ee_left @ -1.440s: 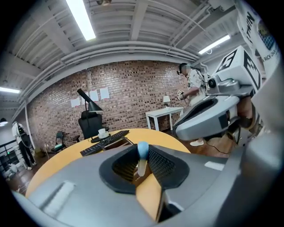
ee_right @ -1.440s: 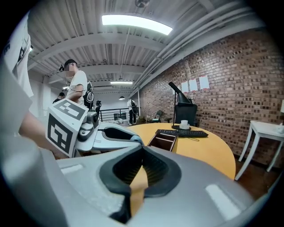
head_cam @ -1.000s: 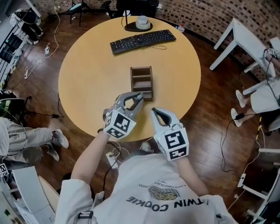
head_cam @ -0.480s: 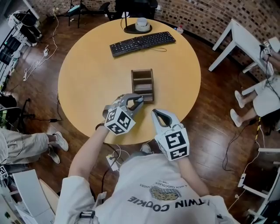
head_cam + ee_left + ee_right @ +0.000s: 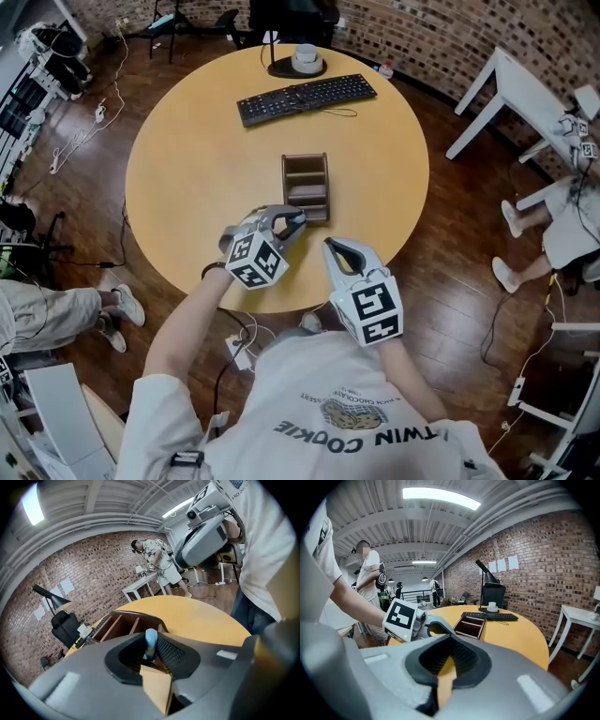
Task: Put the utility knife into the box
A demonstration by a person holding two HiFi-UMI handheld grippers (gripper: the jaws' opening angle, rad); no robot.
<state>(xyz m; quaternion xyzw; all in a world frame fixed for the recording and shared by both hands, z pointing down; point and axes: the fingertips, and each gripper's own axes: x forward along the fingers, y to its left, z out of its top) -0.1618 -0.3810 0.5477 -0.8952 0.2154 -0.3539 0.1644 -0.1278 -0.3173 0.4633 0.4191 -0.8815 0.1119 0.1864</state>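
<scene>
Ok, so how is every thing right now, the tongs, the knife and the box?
left tongs: opening, the utility knife between them
utility knife: upright, at the box's near end
right tongs: shut, empty
box: open on top, standing on the table
keyboard: flat on the table

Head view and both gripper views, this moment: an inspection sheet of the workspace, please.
Surface: round wooden table.
Job's things: brown compartmented box mid-table; blue utility knife between the left fingers, at the box's near end.
Clutter: keyboard; black base carrying a cup.
Grippers: left gripper opening, knife between its fingers; right gripper fingers together, empty, at the near edge.
Cables: keyboard lead; white leads on the floor.
Surroundings: brick wall, white table, seated person.
</scene>
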